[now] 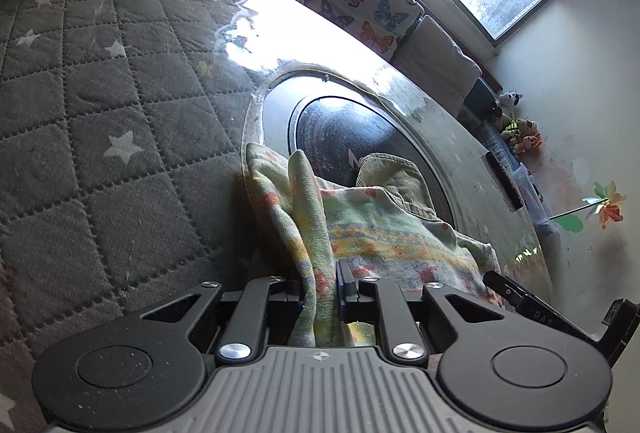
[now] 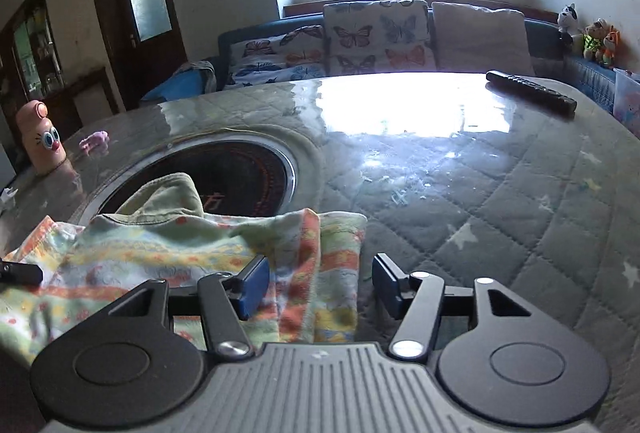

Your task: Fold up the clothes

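I'm pinching the patterned garment (image 1: 376,233) with my left gripper (image 1: 320,293) (jaws tight); my right gripper (image 2: 320,283) is gaping wide around its fold.

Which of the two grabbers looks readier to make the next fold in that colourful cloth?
Probably the left gripper: its jaws are shut on a bunched edge of the patterned cloth. The right gripper has open jaws around another edge, gripping nothing.

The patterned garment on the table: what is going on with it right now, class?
A person with a handheld gripper in each hand is folding a patterned garment on a quilted table cover. The left gripper is shut on a bunched fold of it. The right gripper is open, with an edge of the fabric lying between its fingers. The garment partly covers a round black hotplate set into the table.
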`<state>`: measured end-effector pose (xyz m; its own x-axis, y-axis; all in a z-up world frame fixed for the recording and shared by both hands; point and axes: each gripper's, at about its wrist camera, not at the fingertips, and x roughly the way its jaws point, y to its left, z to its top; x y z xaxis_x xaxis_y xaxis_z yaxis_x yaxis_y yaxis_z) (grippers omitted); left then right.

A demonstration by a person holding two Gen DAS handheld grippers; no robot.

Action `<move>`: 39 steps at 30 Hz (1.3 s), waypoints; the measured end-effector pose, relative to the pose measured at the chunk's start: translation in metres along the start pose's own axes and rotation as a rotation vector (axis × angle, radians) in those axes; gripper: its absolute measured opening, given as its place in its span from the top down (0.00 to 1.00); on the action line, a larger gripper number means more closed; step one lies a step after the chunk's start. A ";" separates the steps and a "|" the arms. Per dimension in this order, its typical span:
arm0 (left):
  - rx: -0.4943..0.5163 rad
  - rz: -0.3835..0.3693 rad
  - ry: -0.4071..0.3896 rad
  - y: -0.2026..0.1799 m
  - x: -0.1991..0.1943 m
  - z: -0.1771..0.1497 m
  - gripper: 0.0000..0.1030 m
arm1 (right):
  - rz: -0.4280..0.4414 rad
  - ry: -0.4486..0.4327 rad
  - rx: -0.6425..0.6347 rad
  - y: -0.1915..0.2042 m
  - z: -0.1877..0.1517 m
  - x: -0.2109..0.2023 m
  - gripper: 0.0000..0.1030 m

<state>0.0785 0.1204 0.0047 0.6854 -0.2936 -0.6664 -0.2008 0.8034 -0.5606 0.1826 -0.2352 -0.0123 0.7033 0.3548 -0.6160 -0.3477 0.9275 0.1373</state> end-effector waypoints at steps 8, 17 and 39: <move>0.018 0.025 -0.006 -0.004 0.001 0.002 0.85 | 0.005 -0.002 0.021 0.004 0.000 -0.002 0.86; 0.075 0.020 -0.038 -0.022 -0.011 0.004 0.88 | 0.008 -0.045 0.035 0.005 -0.005 -0.030 0.95; 0.318 -0.098 0.022 -0.152 0.034 0.004 0.90 | -0.171 -0.183 0.027 -0.044 0.002 -0.124 0.96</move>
<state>0.1348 -0.0092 0.0692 0.6749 -0.3854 -0.6292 0.0957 0.8913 -0.4432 0.1120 -0.3197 0.0590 0.8520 0.2057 -0.4815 -0.1988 0.9778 0.0659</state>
